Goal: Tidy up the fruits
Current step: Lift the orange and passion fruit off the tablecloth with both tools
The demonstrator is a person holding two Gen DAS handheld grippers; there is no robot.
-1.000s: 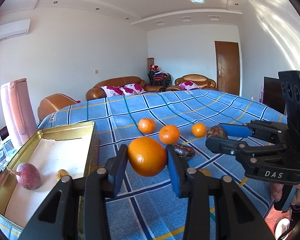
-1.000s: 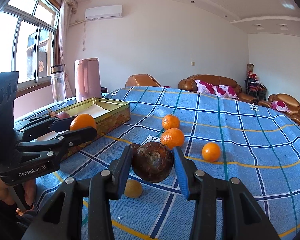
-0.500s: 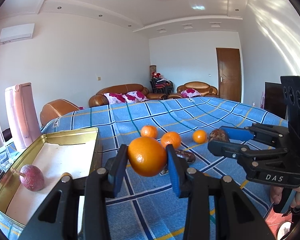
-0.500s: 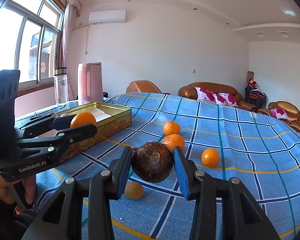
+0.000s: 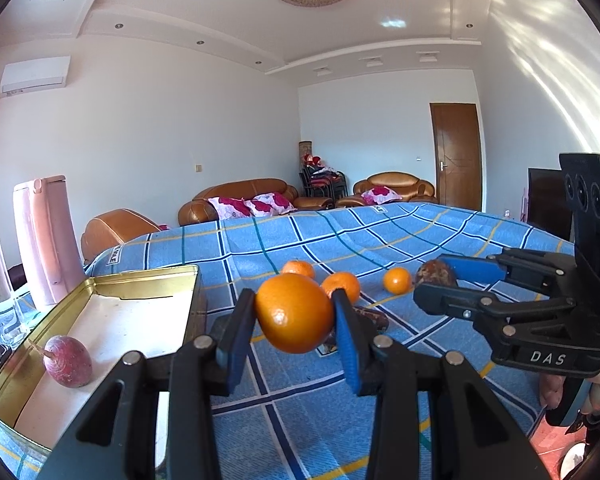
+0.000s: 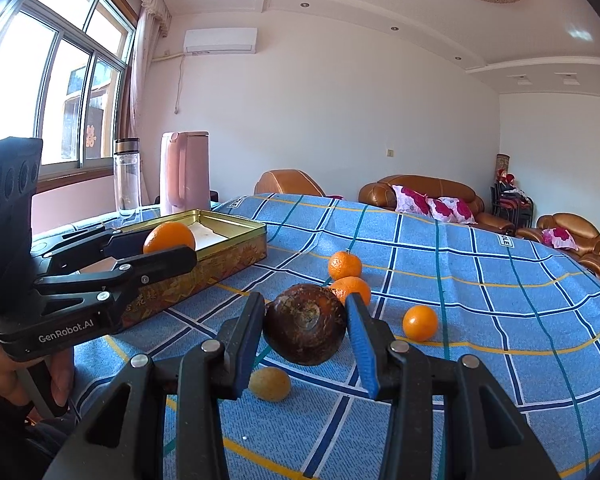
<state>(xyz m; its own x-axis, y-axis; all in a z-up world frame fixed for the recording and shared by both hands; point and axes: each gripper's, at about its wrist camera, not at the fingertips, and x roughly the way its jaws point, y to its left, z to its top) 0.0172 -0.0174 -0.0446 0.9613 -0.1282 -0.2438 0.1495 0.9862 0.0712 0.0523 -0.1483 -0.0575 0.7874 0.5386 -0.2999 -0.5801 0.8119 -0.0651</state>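
Orange and round, a large orange [image 5: 294, 312] sits clamped between the blue pads of the left gripper [image 5: 295, 314], lifted clear of the blue plaid tablecloth [image 5: 380, 236] and just to the right of the gold tin box [image 5: 140, 280]. Inside that tin, on its pale lining, lies a reddish passion fruit [image 5: 67, 361] near the front left wall.

The right gripper [image 6: 305, 330] is closed on a dark brown, wrinkled passion fruit [image 6: 305, 330], also held above the cloth. From the left wrist view this same gripper [image 5: 436, 280] appears at the right, with the brown fruit [image 5: 436, 273] at its tips. From the right wrist view the left gripper [image 6: 168, 248] reaches in from the left edge, its orange [image 6: 169, 238] in front of the tin [image 6: 236, 248].

Three small mandarins lie loose on the cloth: one farther back [image 6: 345, 265], one partly hidden behind the brown fruit [image 6: 354, 288], and one off to the right [image 6: 420, 323]. A small yellowish fruit [image 6: 269, 384] rests on the cloth just below the right gripper's left finger. A dark fruit [image 5: 374, 318] lies partly hidden behind the left gripper's right finger.

Beyond the tin stand a pink kettle [image 6: 185, 172] and a clear bottle [image 6: 127, 176].
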